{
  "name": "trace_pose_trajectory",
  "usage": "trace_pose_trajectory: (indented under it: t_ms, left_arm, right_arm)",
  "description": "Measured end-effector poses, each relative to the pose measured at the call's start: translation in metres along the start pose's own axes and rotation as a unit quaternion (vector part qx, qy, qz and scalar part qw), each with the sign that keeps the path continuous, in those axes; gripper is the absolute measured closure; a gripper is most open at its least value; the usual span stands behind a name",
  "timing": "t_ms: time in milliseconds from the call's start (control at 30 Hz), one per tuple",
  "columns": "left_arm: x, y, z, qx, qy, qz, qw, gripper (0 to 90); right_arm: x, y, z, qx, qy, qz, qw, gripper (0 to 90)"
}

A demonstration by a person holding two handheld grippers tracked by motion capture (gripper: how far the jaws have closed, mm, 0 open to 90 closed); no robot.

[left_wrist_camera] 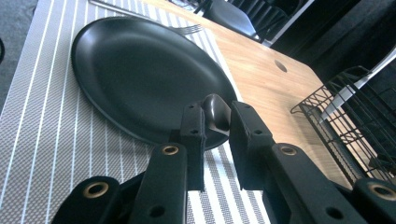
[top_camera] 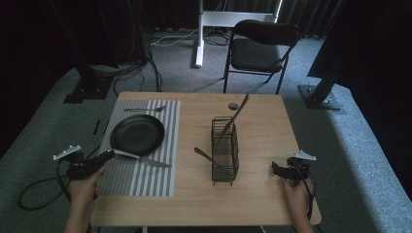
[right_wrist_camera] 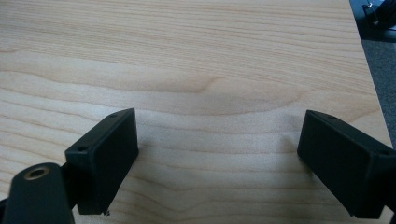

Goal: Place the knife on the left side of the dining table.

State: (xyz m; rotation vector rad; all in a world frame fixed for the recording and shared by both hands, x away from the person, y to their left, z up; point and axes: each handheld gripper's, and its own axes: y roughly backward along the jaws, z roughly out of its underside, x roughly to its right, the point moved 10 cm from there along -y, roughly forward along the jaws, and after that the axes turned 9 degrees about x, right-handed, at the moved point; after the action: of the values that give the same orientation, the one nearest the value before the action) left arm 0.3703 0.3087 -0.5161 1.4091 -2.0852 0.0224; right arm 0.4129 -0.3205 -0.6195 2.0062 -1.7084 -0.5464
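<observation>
The knife [top_camera: 141,158] lies on the striped mat [top_camera: 131,182], just near of the black plate [top_camera: 137,134], its blade pointing right toward the wire basket [top_camera: 225,150]. Its dark handle end [left_wrist_camera: 215,113] sits between the jaws of the left gripper [left_wrist_camera: 215,125], which stand narrow around it; a small gap shows on one side, so I judge the pinch is loose or is being let go. The handle end lies close to the plate rim. If the gripper pulls back while one pad is touching, the knife could be dragged, knock the plate or turn crooked on the mat. The right gripper [right_wrist_camera: 217,140] rests with jaws spread wide over bare table [right_wrist_camera: 196,56], far to the right.
</observation>
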Motion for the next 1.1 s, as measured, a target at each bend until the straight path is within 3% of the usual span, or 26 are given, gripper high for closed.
trace_pose_trajectory:
  t_ms: [667,1100]
  left_arm:
    - [-0.042,-0.004,0.031,-0.015,0.058,-0.013,0.9981,73.6]
    - [-0.065,-0.017,0.046,-0.046,0.060,-0.040,0.9963,71.3]
  right_arm:
    - [0.000,0.000,0.000,0.000,0.000,0.000,1.0000,11.5]
    - [0.000,0.000,0.000,0.000,0.000,0.000,1.0000,11.5]
